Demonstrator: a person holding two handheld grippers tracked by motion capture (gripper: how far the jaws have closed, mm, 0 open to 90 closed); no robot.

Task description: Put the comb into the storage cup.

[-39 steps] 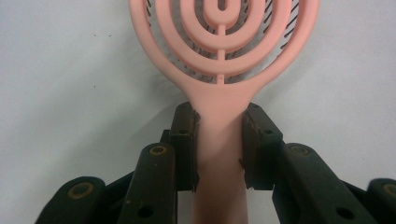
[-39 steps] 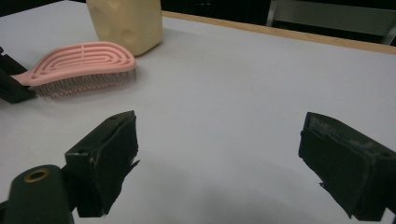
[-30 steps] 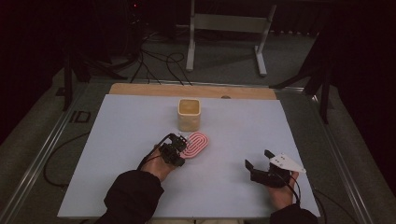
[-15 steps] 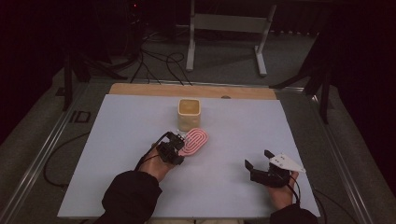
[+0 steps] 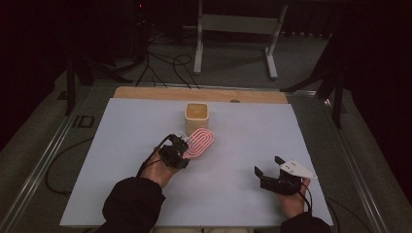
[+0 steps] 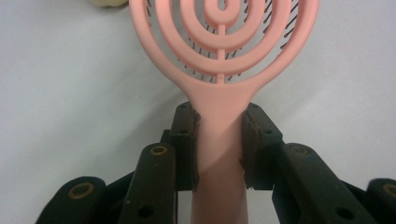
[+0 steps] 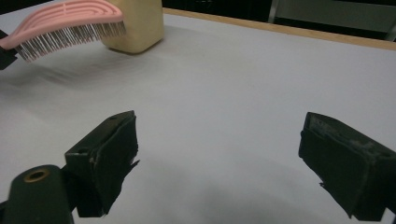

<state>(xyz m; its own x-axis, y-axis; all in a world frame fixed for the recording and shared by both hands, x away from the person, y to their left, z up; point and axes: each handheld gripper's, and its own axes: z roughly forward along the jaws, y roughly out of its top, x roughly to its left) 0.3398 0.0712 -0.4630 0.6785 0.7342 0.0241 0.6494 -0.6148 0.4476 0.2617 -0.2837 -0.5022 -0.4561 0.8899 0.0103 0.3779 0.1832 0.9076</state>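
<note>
The pink brush (image 6: 223,70), likely light, stiff plastic and a bit slick, hangs over the table (image 5: 121,160) near the cup (image 5: 196,117), left fingers (image 6: 187,140) clamped on its handle, right fingers (image 7: 107,154) apart.

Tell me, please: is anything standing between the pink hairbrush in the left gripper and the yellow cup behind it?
Nothing visible does. The left gripper clamps the hairbrush by its handle, and only bare white table lies between it and the cup.
</note>
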